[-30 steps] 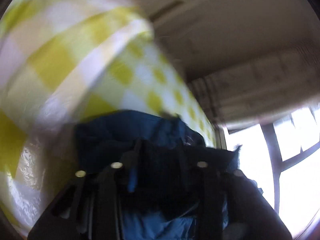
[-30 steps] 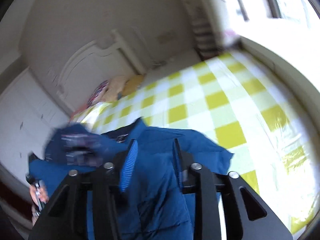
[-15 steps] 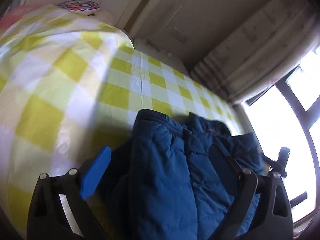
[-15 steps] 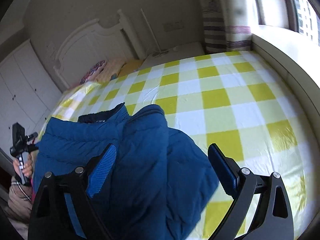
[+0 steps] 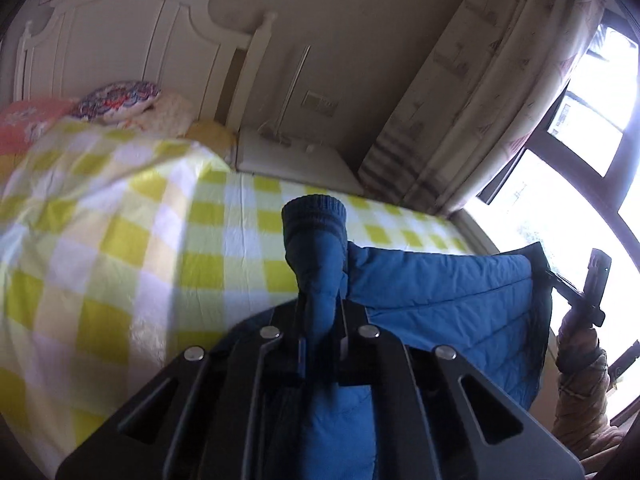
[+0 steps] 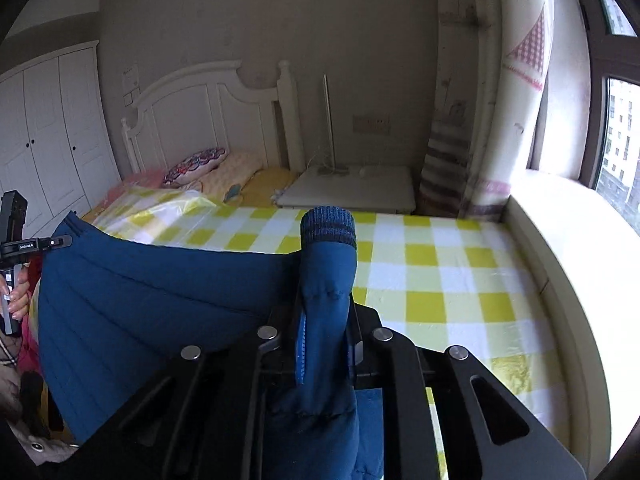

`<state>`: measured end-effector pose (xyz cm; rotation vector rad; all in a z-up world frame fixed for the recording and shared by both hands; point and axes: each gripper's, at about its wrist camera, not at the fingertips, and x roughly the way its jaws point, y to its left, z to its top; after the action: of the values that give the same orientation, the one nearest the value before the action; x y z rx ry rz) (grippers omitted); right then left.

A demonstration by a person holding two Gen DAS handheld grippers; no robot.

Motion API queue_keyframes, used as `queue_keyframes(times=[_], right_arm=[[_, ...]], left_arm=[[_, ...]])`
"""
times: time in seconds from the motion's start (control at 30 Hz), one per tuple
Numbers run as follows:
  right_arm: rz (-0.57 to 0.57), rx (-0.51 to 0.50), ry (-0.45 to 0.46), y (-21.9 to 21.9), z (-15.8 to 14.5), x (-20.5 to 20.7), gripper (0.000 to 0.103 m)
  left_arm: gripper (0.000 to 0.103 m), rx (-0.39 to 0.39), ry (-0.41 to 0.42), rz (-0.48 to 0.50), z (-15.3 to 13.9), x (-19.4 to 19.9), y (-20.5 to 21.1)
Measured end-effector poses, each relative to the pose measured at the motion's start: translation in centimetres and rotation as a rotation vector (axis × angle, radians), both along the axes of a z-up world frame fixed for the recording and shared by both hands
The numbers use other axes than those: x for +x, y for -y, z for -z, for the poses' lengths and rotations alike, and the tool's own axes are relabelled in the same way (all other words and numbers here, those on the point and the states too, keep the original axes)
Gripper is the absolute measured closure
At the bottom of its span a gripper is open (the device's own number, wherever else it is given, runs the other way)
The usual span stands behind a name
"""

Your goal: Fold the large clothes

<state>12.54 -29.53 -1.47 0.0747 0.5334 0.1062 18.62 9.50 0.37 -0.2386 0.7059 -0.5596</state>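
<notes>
My left gripper (image 5: 320, 320) is clenched on one sleeve of the blue padded jacket (image 5: 452, 292), and my right gripper (image 6: 326, 332) on the other sleeve. The jacket hangs stretched between them above the yellow checked bed sheet (image 6: 432, 280). Its lower part is cut off, and the fingertips are hidden under the fabric.

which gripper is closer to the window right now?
Right. The right gripper, shut on one jacket sleeve, is on the window side of the bed; the left gripper, clamping the other sleeve, is farther away.
</notes>
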Motion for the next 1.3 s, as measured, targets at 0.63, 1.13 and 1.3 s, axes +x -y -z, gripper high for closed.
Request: queue_keyframes(times=[0.63,1.13,1.3], right_arm=[[0.177,0.096,-0.263,2.5,11.4,10.3,0.084],[0.046,0.131,-0.2,5.6,8.1,-3.1,0.007],[-0.02,0.244,-0.246,4.7,12.7,-12.4,0.007]], left_arm=[[0.075,0.288,-0.084,-0.185,10.9,8.6,5.5],[0.007,0.192,-0.076,-0.128,8.2,-2.2,-7.1],[0.003,0.077,-0.131,0.013,11.6,-10.0,-9.5]])
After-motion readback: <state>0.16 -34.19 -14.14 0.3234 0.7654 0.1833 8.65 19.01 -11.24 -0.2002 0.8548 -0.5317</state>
